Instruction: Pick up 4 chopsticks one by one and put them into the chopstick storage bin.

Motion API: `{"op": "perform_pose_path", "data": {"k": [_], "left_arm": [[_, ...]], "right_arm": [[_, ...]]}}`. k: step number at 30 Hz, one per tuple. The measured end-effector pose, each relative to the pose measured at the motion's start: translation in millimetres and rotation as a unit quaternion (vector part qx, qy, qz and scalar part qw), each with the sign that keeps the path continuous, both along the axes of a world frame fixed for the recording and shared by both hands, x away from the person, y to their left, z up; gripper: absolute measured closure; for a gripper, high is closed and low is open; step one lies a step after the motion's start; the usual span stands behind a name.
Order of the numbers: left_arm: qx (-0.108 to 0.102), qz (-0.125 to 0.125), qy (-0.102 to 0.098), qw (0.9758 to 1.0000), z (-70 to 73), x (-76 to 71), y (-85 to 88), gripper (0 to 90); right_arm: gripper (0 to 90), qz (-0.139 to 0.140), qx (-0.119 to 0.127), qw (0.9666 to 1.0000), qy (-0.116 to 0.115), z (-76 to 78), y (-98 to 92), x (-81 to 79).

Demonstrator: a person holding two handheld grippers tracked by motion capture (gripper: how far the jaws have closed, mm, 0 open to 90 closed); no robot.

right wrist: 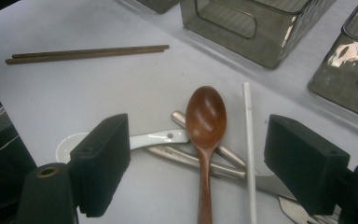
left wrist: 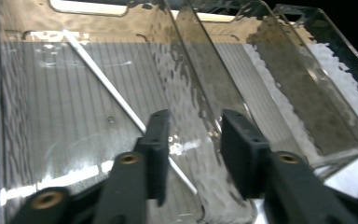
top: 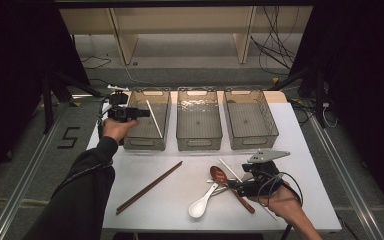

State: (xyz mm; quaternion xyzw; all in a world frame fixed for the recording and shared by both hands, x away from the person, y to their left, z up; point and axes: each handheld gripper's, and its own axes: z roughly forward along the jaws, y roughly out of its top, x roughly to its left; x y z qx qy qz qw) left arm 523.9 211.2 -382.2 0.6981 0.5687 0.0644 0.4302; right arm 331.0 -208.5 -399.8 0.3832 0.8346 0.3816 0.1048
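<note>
My left gripper (top: 145, 113) (left wrist: 193, 123) hovers open at the left clear bin (top: 146, 142) (left wrist: 14, 116). A white chopstick (top: 154, 119) (left wrist: 102, 81) lies slanted inside that bin, running under the left jaw, and no pad presses on it. My right gripper (top: 230, 185) (right wrist: 196, 123) stands wide open low over the table, its jaws either side of a brown wooden spoon (top: 219, 175) (right wrist: 206, 116) and a second white chopstick (top: 228, 168) (right wrist: 248, 140). A white ceramic spoon (top: 200, 205) (right wrist: 156, 137) and metal utensil handles (right wrist: 191, 156) lie crossed under the wooden spoon.
A pair of brown chopsticks (top: 150, 186) (right wrist: 86, 53) lies diagonally on the white table to the left of the spoons. The middle bin (top: 198, 142) and the right bin (top: 252, 142) stand beside the left one at the table's back.
</note>
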Motion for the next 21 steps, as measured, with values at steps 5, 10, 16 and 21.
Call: {"op": "perform_pose_path", "data": {"k": [5,10,16,21], "left_arm": [[-0.018,-0.036,-0.014,0.9991,8.4,-14.8,-7.8,40.8],[-0.036,-0.058,-0.053,0.9963,16.9,-38.8,-7.0,30.2],[-0.062,-0.072,-0.084,0.9919,19.2,-70.7,0.1,24.5],[-0.053,-0.088,-0.096,0.9901,17.2,-87.4,-5.9,22.2]], "right_arm": [[23.3,-0.002,-0.006,1.0,-0.003,-0.3,0.2,0.6],[23.4,-0.009,-0.01,0.9999,-0.002,-0.4,-1.9,1.6],[24.8,-0.028,-0.029,0.9992,0.007,-3.3,-6.9,5.7],[26.1,-0.042,-0.045,0.9978,0.024,-9.6,-11.5,11.5]]}}
